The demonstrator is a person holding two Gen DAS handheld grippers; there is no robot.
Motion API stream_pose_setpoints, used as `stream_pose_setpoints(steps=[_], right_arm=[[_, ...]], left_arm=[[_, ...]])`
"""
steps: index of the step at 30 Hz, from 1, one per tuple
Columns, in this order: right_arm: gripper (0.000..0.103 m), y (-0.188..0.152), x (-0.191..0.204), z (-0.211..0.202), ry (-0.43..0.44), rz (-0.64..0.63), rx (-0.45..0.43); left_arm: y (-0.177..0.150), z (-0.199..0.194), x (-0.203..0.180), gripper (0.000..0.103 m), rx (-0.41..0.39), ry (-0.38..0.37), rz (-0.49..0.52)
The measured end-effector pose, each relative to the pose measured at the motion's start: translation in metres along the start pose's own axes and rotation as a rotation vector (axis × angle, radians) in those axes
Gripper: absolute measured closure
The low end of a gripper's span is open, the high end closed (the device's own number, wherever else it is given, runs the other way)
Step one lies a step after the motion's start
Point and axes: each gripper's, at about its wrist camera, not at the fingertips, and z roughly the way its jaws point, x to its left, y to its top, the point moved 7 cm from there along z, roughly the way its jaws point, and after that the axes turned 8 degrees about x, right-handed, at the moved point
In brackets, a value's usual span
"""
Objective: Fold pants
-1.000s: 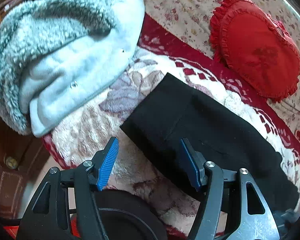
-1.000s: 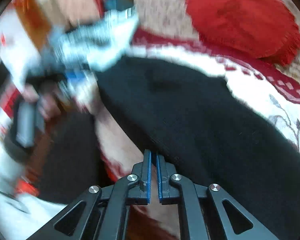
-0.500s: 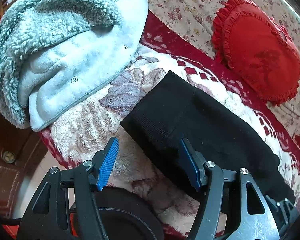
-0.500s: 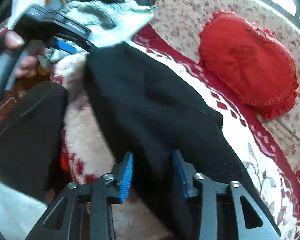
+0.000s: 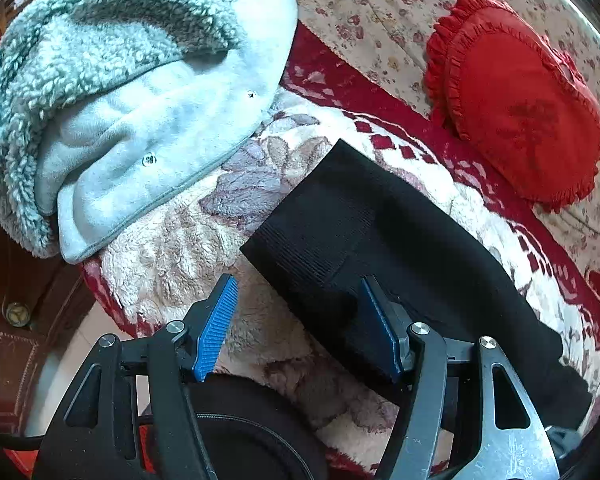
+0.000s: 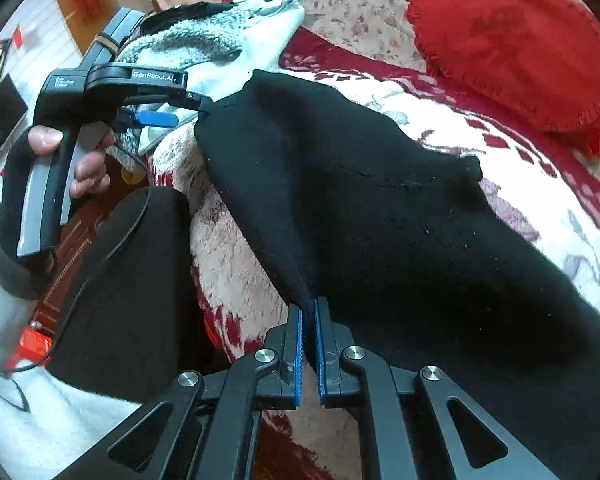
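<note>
Nearest the right wrist camera, the right gripper [image 6: 308,344] has its blue-padded jaws pinched narrow on a lifted edge of the black knit pants [image 6: 380,208], along the near side of the cream-and-red floral plush blanket [image 6: 236,264] that carries them. Further along that same near edge, the left gripper [image 5: 300,320] stands wide with nothing between its pads; its right finger rests over the ribbed waistband end of the pants, its left finger over bare blanket. The pants lie flat, running diagonally across the blanket from that waistband corner toward the right. Beyond them, at the blanket's far left corner, sits a pale blue fleece jacket with grey sherpa lining [image 5: 132,92], near but not touching the pants, and well apart on the far right a red heart-shaped frilled cushion [image 5: 520,108] rests on the flowered cover. With only one end pinched, pulling could drag the loose waistband askew, bunch the layers, or slide the soft knit off the near edge.
</note>
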Motion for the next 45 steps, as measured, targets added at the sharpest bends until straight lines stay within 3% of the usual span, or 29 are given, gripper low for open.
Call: stream_pose_setpoints(steps=[3,5,7,9,11,16,18,24,27,28,31,34,39,41,43,45], right_arm=[[0.084,0.007,-0.012,-0.028,0.058,0.045,-0.058],[0.062,0.016,-0.022,-0.057,0.113,0.094,-0.147],[0.059,0.026,-0.035,-0.076,0.106,0.137,-0.213],[0.059,0.037,-0.055,-0.078,0.041,0.169,-0.231],[0.059,0.048,-0.076,-0.063,0.035,0.224,-0.209],[0.06,0.054,-0.107,-0.02,0.205,0.405,-0.095],[0.063,0.055,-0.1,-0.017,0.246,0.395,-0.098],[0.063,0.053,-0.078,-0.02,0.213,0.306,-0.041],[0.063,0.061,-0.087,-0.005,0.291,0.356,-0.036],[0.065,0.064,-0.092,0.005,0.338,0.386,-0.037],[0.086,0.075,-0.103,0.018,0.404,0.468,-0.095],[0.091,0.084,-0.112,0.009,0.385,0.488,-0.174],[0.092,0.113,-0.116,-0.013,0.307,0.424,-0.25],[0.094,0.128,-0.121,-0.017,0.236,0.384,-0.274],[0.093,0.134,-0.125,-0.004,0.184,0.344,-0.249],[0.093,0.126,-0.137,0.026,0.182,0.379,-0.137]], left_arm=[[0.005,-0.006,0.003,0.041,-0.029,0.002,-0.003],[0.008,-0.007,0.006,0.041,-0.038,-0.008,-0.023],[0.012,-0.004,0.01,0.041,-0.029,-0.02,-0.048],[0.013,0.0,0.011,0.041,-0.014,-0.036,-0.066],[0.013,0.004,0.011,0.041,-0.006,-0.042,-0.072],[0.012,0.017,0.01,0.041,0.031,-0.036,-0.071],[0.012,0.024,0.008,0.041,0.043,-0.026,-0.059],[0.01,0.035,0.008,0.035,0.044,-0.029,-0.068],[0.008,0.039,0.007,0.035,0.048,-0.037,-0.075],[0.008,0.039,0.006,0.035,0.047,-0.036,-0.075],[0.009,0.039,0.004,0.035,0.041,-0.025,-0.058],[0.012,0.037,0.002,0.035,0.025,-0.015,-0.039],[0.02,0.03,-0.001,0.04,-0.029,-0.002,-0.04],[0.021,0.033,-0.003,0.04,-0.038,0.018,-0.018],[0.019,0.043,-0.005,0.04,-0.028,0.055,0.012],[0.02,0.042,-0.005,0.04,-0.035,0.055,0.015]])
